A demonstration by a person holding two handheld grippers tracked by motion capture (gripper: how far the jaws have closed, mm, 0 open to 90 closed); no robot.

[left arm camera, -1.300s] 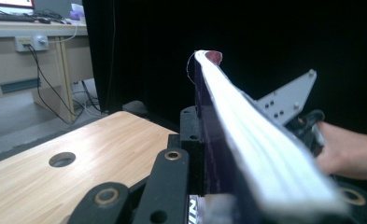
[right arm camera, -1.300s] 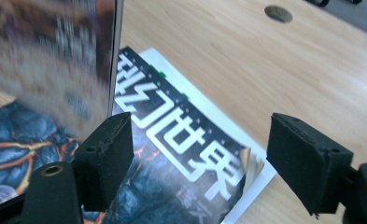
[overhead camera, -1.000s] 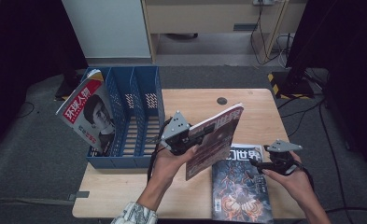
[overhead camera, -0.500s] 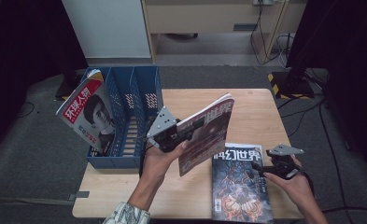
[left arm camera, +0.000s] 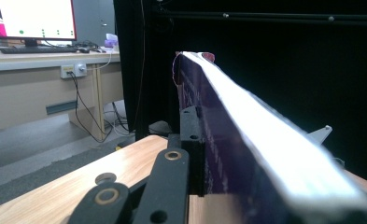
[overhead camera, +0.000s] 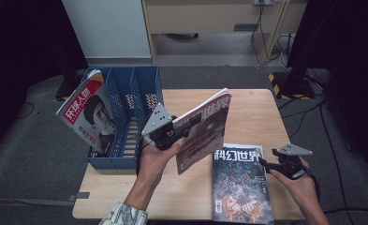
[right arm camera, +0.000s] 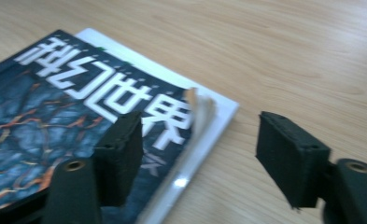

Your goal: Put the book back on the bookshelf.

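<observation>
Dark curtains ring a pale wooden table on grey carpet, with a white cabinet and a beige desk behind. At the table's left stands a blue plastic slotted file rack; a red-and-white portrait-cover magazine leans tilted out of its left side. Next comes the left gripper, clamped shut on the edge of a dark-red glossy magazine held off the table and tilted on edge, its pages towards the rack. The left gripper view looks along that magazine's white page edges, with one black jaw pressed to the cover and a monitor on the far desk, which the high view leaves out. Flat at the front right lies a dark blue magazine with white title characters. The right gripper sits low at its right edge; the right gripper view shows the jaws apart and just now closing, one over the cover, the other over bare wood, with the upturned corner between them and neither pad pressing. A small dark round disc lies far back. Counted: three magazines, one rack, two grippers.
</observation>
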